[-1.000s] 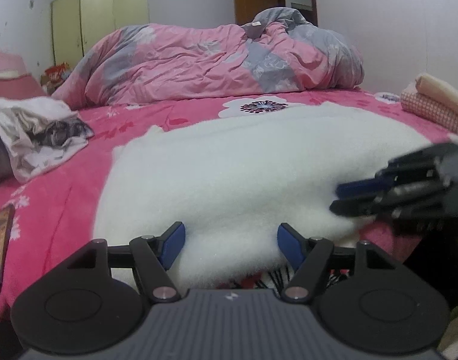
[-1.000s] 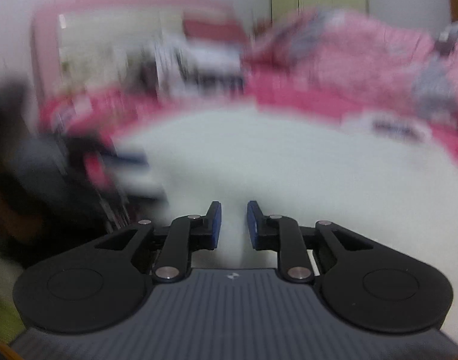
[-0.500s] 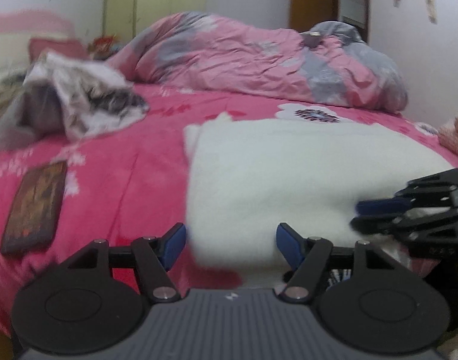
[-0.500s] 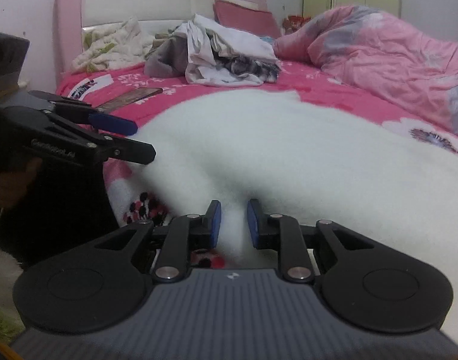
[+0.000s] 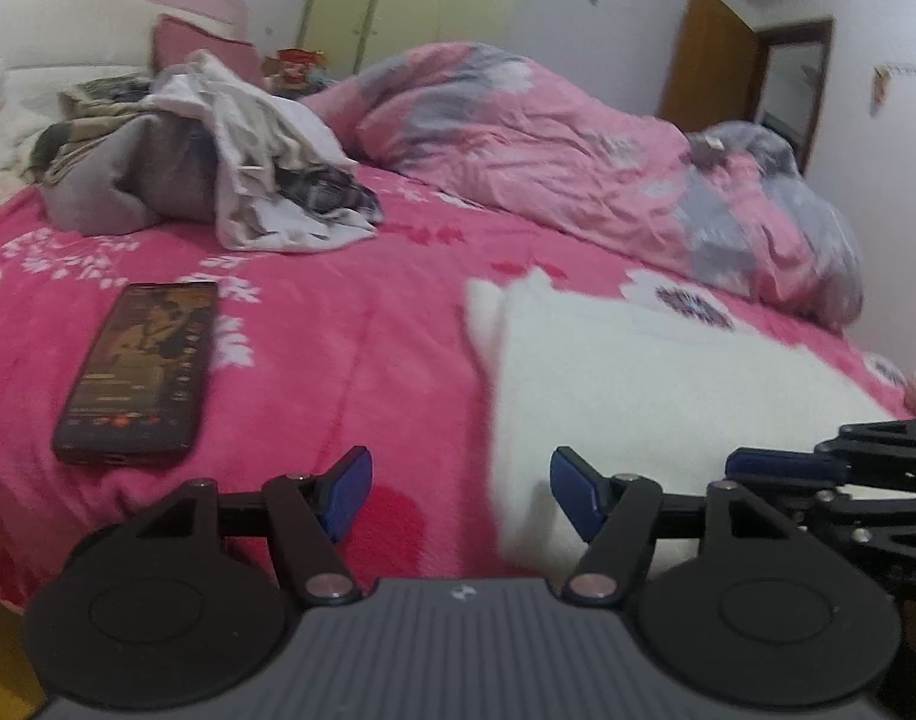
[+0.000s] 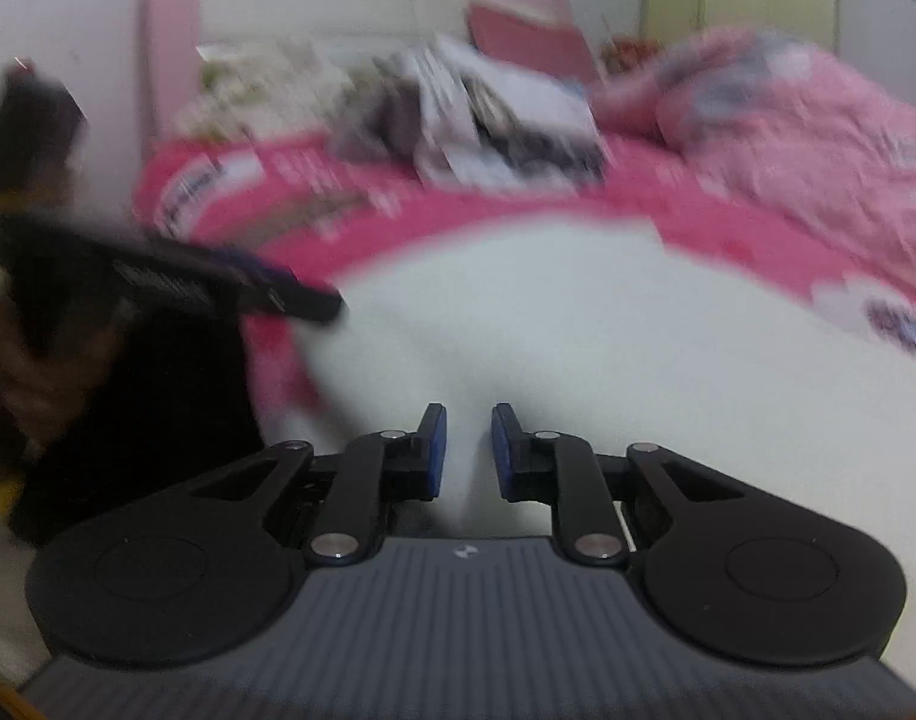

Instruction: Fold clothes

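A white fleece garment [image 5: 668, 390] lies spread on the pink bed [image 5: 338, 360]. My left gripper [image 5: 461, 489] is open at the garment's near left corner, and the cloth's edge sits just inside its right finger. My right gripper [image 6: 469, 450] is shut on a raised fold of the white garment [image 6: 578, 348] at its near edge. In the left wrist view the right gripper [image 5: 758, 465] shows low on the right, against the cloth. The right wrist view is blurred; there the left gripper [image 6: 314, 303] pokes in from the left, held by a hand [image 6: 38, 372].
A phone [image 5: 140, 366] lies screen up on the bed to the left. A pile of unfolded clothes [image 5: 230, 180] sits behind it near the headboard [image 6: 338, 12]. A bunched pink and grey quilt [image 5: 578, 150] fills the far side.
My left gripper has swung left, from the middle of the garment's near edge to its left corner, bringing the phone and pile into view. The right gripper keeps its hold; its view is blurred.
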Tool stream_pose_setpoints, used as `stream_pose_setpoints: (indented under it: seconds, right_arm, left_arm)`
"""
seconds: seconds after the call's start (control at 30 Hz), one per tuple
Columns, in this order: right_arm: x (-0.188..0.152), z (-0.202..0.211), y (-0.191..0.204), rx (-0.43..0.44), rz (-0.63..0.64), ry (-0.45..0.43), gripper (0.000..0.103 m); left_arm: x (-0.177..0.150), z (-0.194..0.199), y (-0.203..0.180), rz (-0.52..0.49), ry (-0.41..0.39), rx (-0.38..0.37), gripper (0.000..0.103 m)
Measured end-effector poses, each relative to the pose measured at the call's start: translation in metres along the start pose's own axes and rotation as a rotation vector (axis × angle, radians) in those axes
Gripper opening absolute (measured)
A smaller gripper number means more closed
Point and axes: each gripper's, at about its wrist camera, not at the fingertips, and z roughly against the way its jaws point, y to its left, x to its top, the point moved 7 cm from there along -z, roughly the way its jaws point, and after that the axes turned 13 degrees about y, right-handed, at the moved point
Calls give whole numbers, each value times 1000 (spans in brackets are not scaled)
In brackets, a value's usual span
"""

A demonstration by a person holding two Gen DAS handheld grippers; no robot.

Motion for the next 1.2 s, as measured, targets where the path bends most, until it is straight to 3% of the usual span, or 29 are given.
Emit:
stream_pose_setpoints:
  seconds: [0.1, 0.2, 0.33, 0.5, 0.63, 0.77, 0.87, 1.2]
  right_arm:
    - [8, -15, 15, 32, 49, -12, 10]
    - [-7, -47, 20, 71, 36, 26, 9]
    - [1, -26, 27, 64, 74, -23, 7]
    - [0, 15, -29, -127, -41, -76, 7]
    - [-10, 52, -97, -350, -202, -121, 8]
    - [-37, 49, -141, -484, -286, -42, 9]
    - [-68, 35, -149, -509, -297, -20, 9]
    - [-57, 38, -152, -506, -300, 6, 10]
  left_arm:
    - [12, 2, -5, 1, -36, -21, 63]
    - [25, 5, -12, -3, -73, -43, 62]
    - [41, 9, -21, -9, -123, -73, 62]
    - [59, -11, -66, -94, -140, -152, 61]
    - [50, -39, -108, -233, -100, -139, 61]
    - [28, -75, -116, -256, 0, -92, 62]
    - [22, -81, -116, -252, 1, -77, 63]
    - [25, -81, -115, -242, 22, -62, 64]
